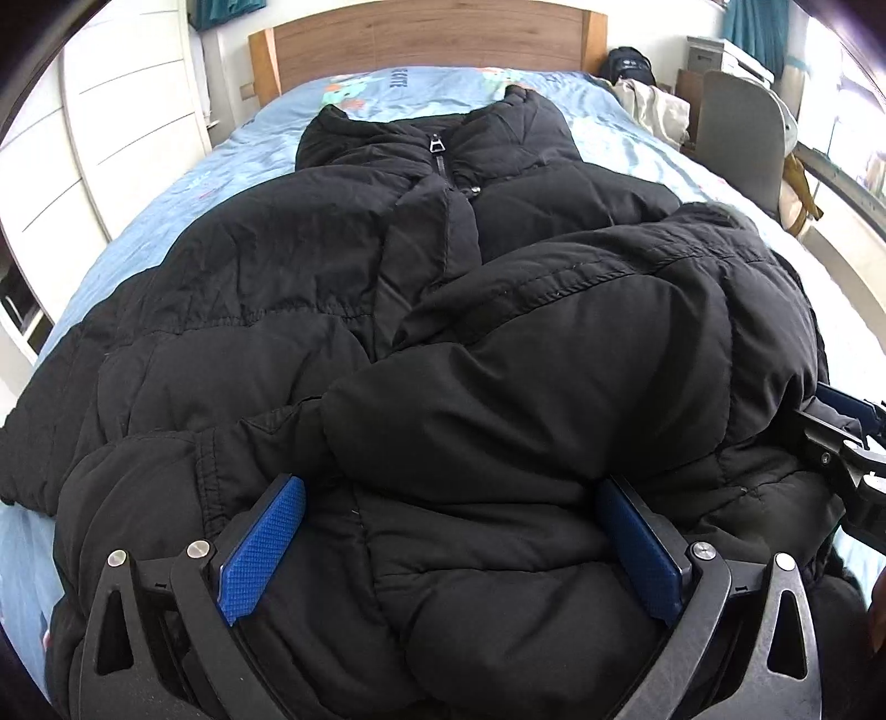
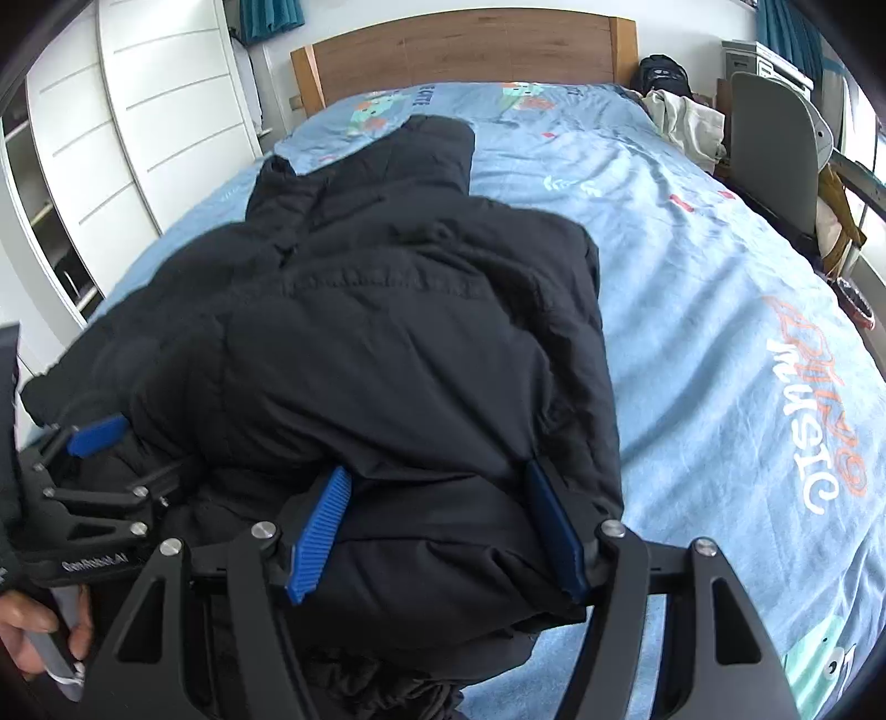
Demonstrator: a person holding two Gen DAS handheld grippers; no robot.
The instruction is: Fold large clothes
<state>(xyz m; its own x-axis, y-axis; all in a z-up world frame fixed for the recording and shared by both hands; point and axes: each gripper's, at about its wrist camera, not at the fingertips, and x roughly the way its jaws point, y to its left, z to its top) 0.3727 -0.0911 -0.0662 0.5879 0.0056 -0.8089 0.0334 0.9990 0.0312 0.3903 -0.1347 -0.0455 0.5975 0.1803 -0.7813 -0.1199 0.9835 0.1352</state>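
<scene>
Black puffer jacket (image 1: 310, 288) on blue printed bedsheet (image 1: 183, 183), zip up, one side folded over.
Left wrist view: left gripper (image 1: 451, 540) clamps a thick jacket fold. Right wrist view: right gripper (image 2: 443, 531) likewise pinches the folded edge; wooden headboard (image 2: 465, 50) behind.

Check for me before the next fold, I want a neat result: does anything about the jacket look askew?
Yes. The black puffer jacket is lopsided: its right side is folded over in a bulging heap, while its left side still lies spread on the blue bedsheet.
</scene>
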